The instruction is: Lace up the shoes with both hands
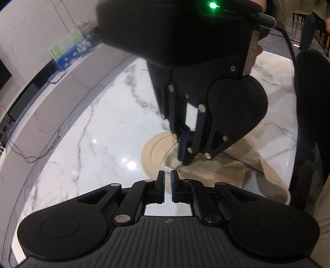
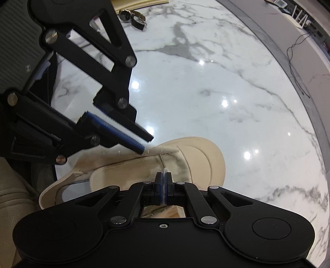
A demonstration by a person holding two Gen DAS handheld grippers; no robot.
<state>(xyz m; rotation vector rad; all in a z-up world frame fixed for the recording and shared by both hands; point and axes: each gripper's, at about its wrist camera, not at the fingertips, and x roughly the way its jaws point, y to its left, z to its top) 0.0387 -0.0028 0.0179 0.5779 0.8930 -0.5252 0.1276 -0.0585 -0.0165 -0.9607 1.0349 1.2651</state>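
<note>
A beige canvas shoe (image 2: 127, 171) lies on the marble table (image 2: 206, 92), its rubber toe cap (image 2: 206, 156) pointing away from me. My right gripper (image 2: 164, 175) points steeply down over the tongue, shut on a thin white lace end (image 2: 165, 170) that pokes up between the pads. In the left wrist view the right gripper (image 1: 182, 161) stands on the shoe (image 1: 216, 171) just beyond my left gripper (image 1: 168, 175). The left jaws stand a narrow slit apart, and I make out nothing gripped between them. From the right wrist, the left gripper (image 2: 146, 145) hovers over the shoe's left side.
Two watches (image 2: 134, 17) lie at the far side of the table. A black chair back (image 1: 311, 103) stands by the right edge. The table's curved rim (image 2: 305, 115) runs along the right, and a thin black cable (image 2: 295, 61) lies on the ledge beyond it.
</note>
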